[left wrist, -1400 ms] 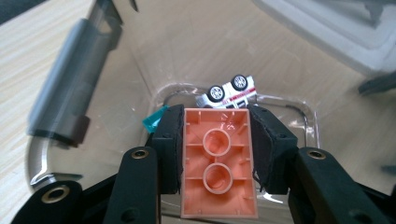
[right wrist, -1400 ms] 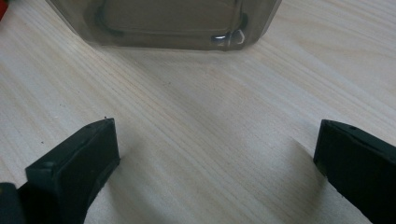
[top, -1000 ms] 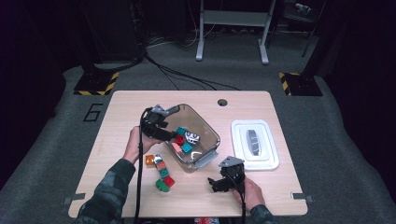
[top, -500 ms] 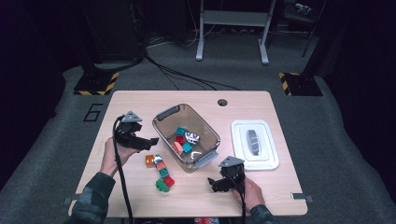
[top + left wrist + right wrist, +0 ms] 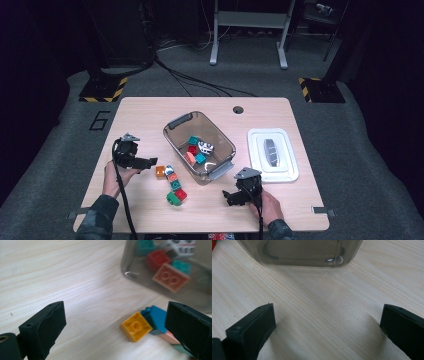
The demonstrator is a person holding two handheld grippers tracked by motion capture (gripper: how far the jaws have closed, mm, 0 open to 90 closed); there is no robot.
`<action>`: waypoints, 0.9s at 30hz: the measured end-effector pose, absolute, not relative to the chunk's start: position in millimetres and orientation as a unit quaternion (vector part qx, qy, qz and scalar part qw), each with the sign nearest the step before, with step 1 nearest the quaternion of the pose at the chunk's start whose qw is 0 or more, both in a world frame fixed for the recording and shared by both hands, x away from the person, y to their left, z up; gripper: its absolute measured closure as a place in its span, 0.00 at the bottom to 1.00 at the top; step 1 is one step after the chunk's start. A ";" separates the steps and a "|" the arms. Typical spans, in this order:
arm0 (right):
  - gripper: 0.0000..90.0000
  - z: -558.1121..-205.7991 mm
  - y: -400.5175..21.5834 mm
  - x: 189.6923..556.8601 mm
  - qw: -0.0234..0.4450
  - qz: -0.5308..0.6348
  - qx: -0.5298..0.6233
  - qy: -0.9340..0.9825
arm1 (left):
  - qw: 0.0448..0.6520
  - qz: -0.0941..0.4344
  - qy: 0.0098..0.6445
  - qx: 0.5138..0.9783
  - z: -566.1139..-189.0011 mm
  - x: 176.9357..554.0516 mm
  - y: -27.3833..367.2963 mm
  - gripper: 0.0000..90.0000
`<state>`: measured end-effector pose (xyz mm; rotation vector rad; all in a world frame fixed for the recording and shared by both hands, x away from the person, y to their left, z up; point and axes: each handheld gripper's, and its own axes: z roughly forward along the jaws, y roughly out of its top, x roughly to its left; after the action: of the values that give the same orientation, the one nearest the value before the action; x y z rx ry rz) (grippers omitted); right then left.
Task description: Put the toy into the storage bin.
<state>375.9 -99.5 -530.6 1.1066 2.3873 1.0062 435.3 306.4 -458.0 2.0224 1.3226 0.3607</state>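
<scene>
While my left gripper (image 5: 150, 162) lies level, fingers just opened and empty, facing the square orange plastic brick (image 5: 136, 326), my right gripper (image 5: 229, 196) seemingly rests low, fingers apart.

Teal brick (image 5: 182, 349) half hidden behind gripper jaw, bin (image 5: 302, 252) cut off by top edge
</scene>
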 end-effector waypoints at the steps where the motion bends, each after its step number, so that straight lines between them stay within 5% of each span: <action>1: 0.00 -530.6 -99.5 375.9 0.162 0.352 0.388 0.836 | 0.338 0.140 0.511 0.777 -462.5 436.2 306.8 0.04; 27: 0.00 -530.6 -99.5 375.9 0.162 0.352 0.388 0.836 | 0.266 0.136 0.536 0.789 -502.0 439.9 307.1 0.10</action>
<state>375.9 -99.5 -530.6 1.1068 2.3872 1.0060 439.9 307.1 -502.0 2.1312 1.4470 0.3684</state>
